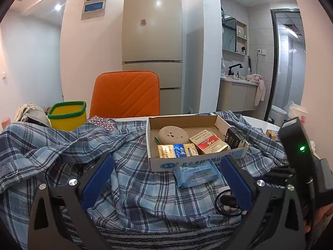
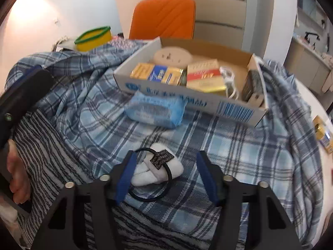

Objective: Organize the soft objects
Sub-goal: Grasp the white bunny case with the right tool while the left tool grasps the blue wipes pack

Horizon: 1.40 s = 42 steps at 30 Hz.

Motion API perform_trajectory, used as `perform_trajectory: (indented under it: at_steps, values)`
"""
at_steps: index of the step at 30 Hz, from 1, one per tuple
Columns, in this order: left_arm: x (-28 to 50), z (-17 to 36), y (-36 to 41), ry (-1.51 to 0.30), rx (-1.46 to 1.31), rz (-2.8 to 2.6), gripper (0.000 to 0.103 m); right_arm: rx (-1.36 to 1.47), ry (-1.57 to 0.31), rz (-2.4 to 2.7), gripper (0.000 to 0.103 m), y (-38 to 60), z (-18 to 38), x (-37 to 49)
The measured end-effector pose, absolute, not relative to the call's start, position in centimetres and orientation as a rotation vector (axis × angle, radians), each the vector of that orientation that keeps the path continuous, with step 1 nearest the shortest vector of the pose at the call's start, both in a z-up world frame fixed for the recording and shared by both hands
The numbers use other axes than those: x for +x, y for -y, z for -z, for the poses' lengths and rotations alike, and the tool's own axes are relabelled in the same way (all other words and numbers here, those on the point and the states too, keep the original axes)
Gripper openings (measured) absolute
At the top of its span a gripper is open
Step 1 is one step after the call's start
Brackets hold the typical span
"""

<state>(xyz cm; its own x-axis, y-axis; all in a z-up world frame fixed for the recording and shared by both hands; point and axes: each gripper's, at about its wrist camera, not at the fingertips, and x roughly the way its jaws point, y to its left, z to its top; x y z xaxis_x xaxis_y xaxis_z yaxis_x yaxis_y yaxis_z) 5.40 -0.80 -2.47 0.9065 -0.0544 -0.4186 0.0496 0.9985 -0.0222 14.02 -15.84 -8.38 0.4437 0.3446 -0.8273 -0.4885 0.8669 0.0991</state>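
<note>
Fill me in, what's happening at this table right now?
A person holds a gripper in each hand over a blue plaid cloth. The right gripper straddles a white knotted hair tie with a black elastic loop; only one pad looks near it, no grip visible. The left gripper hangs open, empty. A cardboard box of small packs and a blue tissue pack sit beyond.

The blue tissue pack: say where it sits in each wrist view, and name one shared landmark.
Left wrist view: blue tissue pack lies on the plaid cloth, low centre-right, just before the cardboard box.
Right wrist view: left of centre, against the box's printed front wall.
Shared landmark: the orange chair behind the box.
</note>
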Motion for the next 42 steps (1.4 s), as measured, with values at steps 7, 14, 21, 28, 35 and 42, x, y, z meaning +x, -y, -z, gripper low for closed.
perform_trajectory:
  at_steps: [7,14,21,28,35,42]
  values:
    - [5.4,2.5,0.7,-0.439,-0.002,0.062,0.093,-0.179,-0.924,-0.529,0.028,15.8,7.4,13.0]
    - [5.7,1.6,0.7,-0.445,-0.007,0.056,0.093,-0.095,-0.678,-0.433,0.028,18.9,2.8,11.0]
    - [6.8,-1.9,3.2,-0.403,0.055,0.076,0.102,-0.062,-0.472,-0.245,0.028,21.6,-2.4,11.7]
    - [11.8,-0.9,5.1,-0.502,-0.021,0.090,0.103,-0.030,-0.367,-0.057,0.028,23.3,-0.3,12.2]
    - [16.6,3.9,5.0,-0.811,-0.094,0.075,0.102,0.014,-0.469,-0.104,0.028,24.1,1.0,13.8]
    - [18.6,6.9,5.9,-0.979,-0.099,0.110,0.102,0.015,-0.533,-0.143,0.028,24.0,2.3,15.0]
